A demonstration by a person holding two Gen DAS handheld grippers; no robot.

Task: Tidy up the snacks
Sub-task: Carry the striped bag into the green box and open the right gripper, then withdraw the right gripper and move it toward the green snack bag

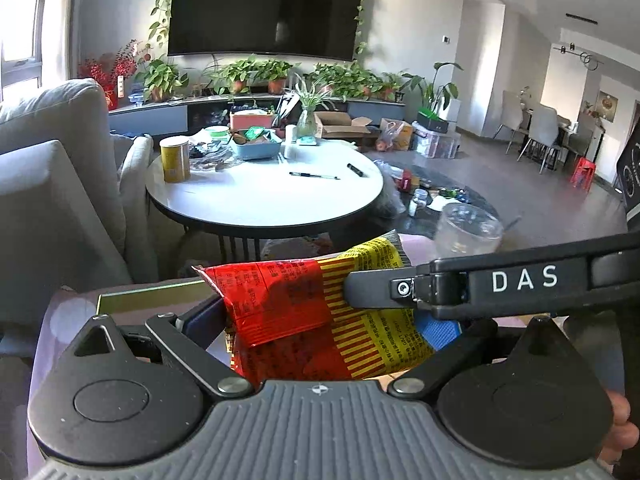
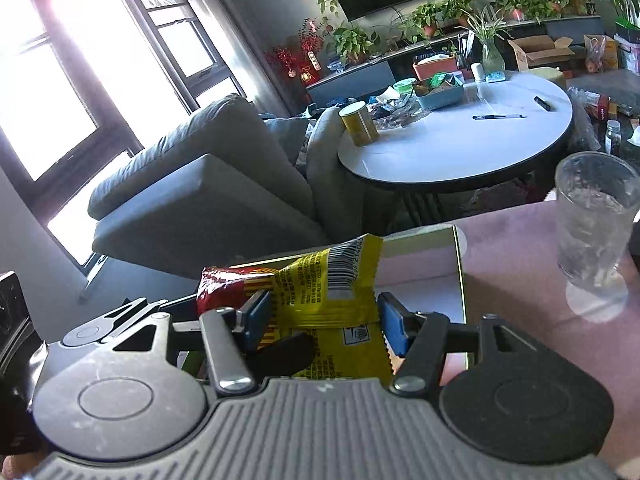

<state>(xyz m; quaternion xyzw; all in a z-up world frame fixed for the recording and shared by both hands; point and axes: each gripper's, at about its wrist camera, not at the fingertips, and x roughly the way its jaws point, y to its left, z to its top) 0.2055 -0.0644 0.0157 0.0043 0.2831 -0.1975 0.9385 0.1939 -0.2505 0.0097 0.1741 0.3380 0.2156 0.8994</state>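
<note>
A red and yellow snack packet (image 1: pixel 316 312) sits between the blue pads of my left gripper (image 1: pixel 320 326), which is shut on it. The same packet (image 2: pixel 324 292) shows in the right wrist view between the blue pads of my right gripper (image 2: pixel 322 320), whose jaws close on its yellow end. The right gripper's black finger (image 1: pixel 460 284) reaches in from the right across the packet in the left wrist view. The packet hangs above a flat box with a pale green rim (image 2: pixel 460 264) on a pink surface (image 2: pixel 520 256).
A clear plastic cup (image 2: pixel 592 224) stands on the pink surface to the right. Beyond it is a round white table (image 1: pixel 264 196) with a yellow can (image 1: pixel 175 159), a blue basket (image 1: pixel 256 144) and pens. A grey sofa (image 2: pixel 208 188) is at the left.
</note>
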